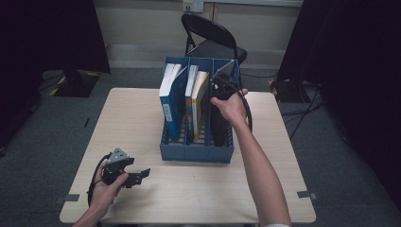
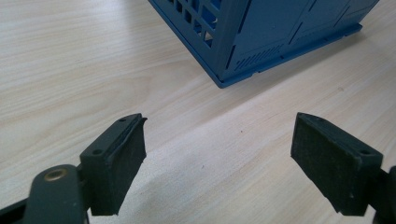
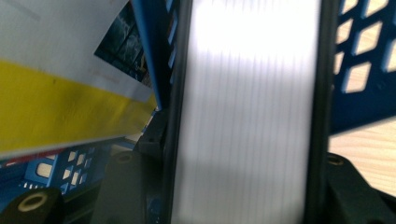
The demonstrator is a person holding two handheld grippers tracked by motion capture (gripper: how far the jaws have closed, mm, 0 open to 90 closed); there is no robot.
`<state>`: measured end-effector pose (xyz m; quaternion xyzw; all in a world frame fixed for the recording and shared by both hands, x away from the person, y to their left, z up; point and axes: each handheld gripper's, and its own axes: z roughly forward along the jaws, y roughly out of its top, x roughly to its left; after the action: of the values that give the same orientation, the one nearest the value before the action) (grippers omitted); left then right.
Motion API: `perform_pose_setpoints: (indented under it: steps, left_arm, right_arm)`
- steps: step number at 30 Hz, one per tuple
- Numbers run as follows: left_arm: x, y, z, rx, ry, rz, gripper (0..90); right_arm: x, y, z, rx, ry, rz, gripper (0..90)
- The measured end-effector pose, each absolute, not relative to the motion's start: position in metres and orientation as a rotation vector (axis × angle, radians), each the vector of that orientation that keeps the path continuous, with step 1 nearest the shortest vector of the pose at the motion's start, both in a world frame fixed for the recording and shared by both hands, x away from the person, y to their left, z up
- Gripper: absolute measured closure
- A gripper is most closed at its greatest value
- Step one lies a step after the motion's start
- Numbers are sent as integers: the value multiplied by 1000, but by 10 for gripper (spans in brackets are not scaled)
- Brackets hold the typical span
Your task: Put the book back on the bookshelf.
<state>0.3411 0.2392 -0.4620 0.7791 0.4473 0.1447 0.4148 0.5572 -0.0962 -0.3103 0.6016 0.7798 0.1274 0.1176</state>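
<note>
From the high view, your right hand [image 1: 230,105] reaches over the blue file rack [image 1: 196,152] in the middle of the tabletop [image 1: 137,118] and holds its gripper down in the rightmost compartment, at a black book [image 1: 218,125] that stands there upright. The left compartment holds a blue book [image 1: 171,106], the middle one a yellow book [image 1: 200,101]. Your left gripper [image 1: 142,174] rests low over the near left part of the tabletop, apart from the rack. In the left gripper view, the jaws stand wide apart with nothing between them, bare wood below and a corner of the rack [image 2: 261,37] ahead. In the right gripper view, the black book [image 3: 247,112] shows its white page edge between dark covers, standing between the two jaws, which sit against its covers on either side; whether they press on it you cannot tell. The yellow book [image 3: 60,107] leans beyond the blue divider.
</note>
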Motion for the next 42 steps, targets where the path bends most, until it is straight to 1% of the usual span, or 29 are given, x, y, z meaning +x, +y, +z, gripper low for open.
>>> perform_pose_setpoints:
  steps: [9, 18, 21, 32, 33, 36, 42]
  left_arm:
    - [341, 238, -462, 1949, 1130, 370, 177]
    - [341, 237, -462, 1956, 1129, 371, 177]
    - [341, 237, -462, 1960, 1126, 369, 177]
    - [340, 240, -460, 1939, 1132, 378, 177]
    - [340, 240, -460, 1937, 1134, 378, 176]
    - [341, 239, -461, 1940, 1134, 376, 177]
    - [340, 240, -461, 1941, 1132, 375, 177]
  right_arm:
    - [527, -107, -314, 1631, 2348, 457, 440]
    - [495, -128, -332, 1569, 2330, 671, 467]
    - [488, -129, -339, 1514, 2348, 656, 476]
    - [467, -143, -373, 1457, 2244, 881, 489]
    - [466, -144, -376, 1462, 2223, 898, 501]
    - [465, -144, -382, 1455, 2171, 959, 492]
    - [467, -129, -385, 1433, 2128, 981, 476]
